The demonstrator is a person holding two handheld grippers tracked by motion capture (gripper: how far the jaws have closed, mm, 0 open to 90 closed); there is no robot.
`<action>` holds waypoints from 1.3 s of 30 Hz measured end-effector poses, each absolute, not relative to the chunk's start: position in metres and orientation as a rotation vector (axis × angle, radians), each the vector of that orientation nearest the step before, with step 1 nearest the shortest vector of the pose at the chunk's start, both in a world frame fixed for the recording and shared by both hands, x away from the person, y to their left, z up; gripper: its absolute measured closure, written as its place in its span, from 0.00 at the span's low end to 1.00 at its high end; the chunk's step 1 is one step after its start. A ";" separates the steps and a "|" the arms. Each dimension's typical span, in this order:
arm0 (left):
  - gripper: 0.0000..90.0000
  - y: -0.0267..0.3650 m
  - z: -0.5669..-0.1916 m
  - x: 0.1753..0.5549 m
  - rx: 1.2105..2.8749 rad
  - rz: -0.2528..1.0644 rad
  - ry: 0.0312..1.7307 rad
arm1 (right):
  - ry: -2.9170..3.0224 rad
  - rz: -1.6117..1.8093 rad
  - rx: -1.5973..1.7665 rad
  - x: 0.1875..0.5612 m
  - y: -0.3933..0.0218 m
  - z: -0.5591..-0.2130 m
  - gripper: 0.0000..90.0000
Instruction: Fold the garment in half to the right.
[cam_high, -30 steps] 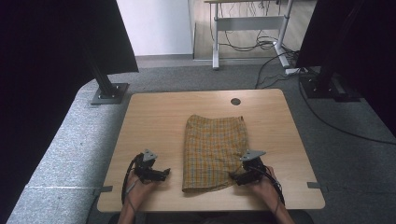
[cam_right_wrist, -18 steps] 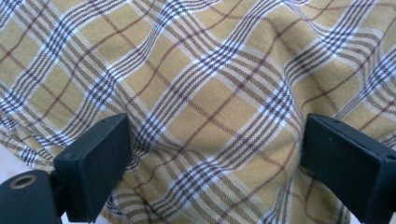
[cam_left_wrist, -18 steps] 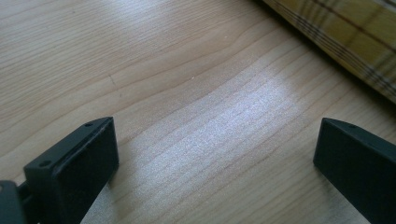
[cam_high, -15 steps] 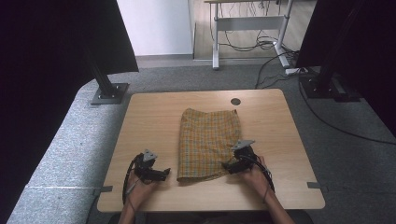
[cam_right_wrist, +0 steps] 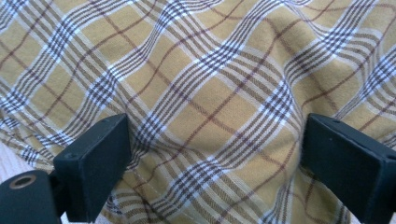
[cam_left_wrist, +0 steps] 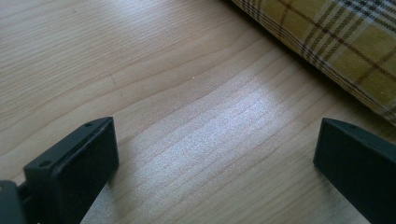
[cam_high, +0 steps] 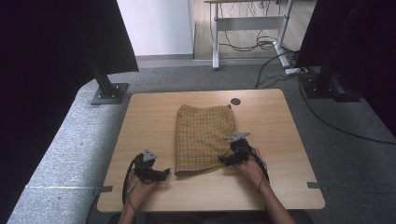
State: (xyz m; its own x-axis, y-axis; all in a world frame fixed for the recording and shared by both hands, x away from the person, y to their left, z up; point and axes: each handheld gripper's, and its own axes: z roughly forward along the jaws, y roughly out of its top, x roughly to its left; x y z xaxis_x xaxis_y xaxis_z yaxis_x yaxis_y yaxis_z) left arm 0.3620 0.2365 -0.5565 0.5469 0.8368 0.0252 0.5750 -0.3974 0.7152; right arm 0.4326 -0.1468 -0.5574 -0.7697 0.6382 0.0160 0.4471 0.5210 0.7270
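A yellow plaid cloth (cam_high: 204, 137) lies folded flat at the middle of the wooden table (cam_high: 275, 116), its long side running from far to near. Its far edge lies near a small dark round grommet (cam_high: 235, 101) set in the tabletop. Its near edge is slightly rumpled and stops short of the table's near edge.

The right gripper (cam_high: 227, 160) sits at the cloth's near right corner, held by the person's right hand (cam_high: 252, 169). The grey three-cornered plate (cam_high: 237, 136) on top of it overlaps the cloth's right edge. In the right gripper view the right gripper (cam_right_wrist: 215, 154) has its jaws set wide apart, one to each side, with wrinkled plaid fabric spanning the gap between them; nothing is clamped. A sliver of bare wood shows at the lower left of that view. Whether the jaws press on the fabric cannot be told.

The left gripper (cam_high: 164, 173) rests at the near left of the table, just beside the cloth's near left corner, held by the left hand (cam_high: 140, 186). In the left gripper view the left gripper (cam_left_wrist: 217, 158) likewise has its jaws spread wide over bare wood grain. The cloth's hem crosses the upper right corner of that view, clear of both jaws.
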 end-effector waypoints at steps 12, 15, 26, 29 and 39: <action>0.00 0.236 -0.557 0.362 2.120 0.509 1.133 | 2.484 1.172 0.917 0.425 -0.155 -0.544 0.09; 0.00 0.236 -0.557 0.362 2.120 0.509 1.132 | 2.474 1.195 0.910 0.420 -0.158 -0.539 0.09; 0.00 0.237 -0.557 0.362 2.118 0.510 1.136 | 2.465 1.227 0.913 0.404 -0.171 -0.529 0.09; 0.00 0.237 -0.557 0.362 2.118 0.510 1.136 | 2.455 1.235 0.923 0.400 -0.176 -0.527 0.09; 0.00 0.236 -0.557 0.362 2.117 0.512 1.140 | 2.424 1.234 0.948 0.388 -0.193 -0.525 0.08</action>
State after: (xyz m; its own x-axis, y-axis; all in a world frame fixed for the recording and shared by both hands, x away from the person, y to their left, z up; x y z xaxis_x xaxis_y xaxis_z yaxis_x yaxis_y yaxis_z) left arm 0.3618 0.2364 -0.5566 0.5409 0.8407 0.0256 0.5776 -0.3934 0.7153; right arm 0.3884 -0.1935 -0.5254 -0.7530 0.6552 0.0599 0.4342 0.4264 0.7935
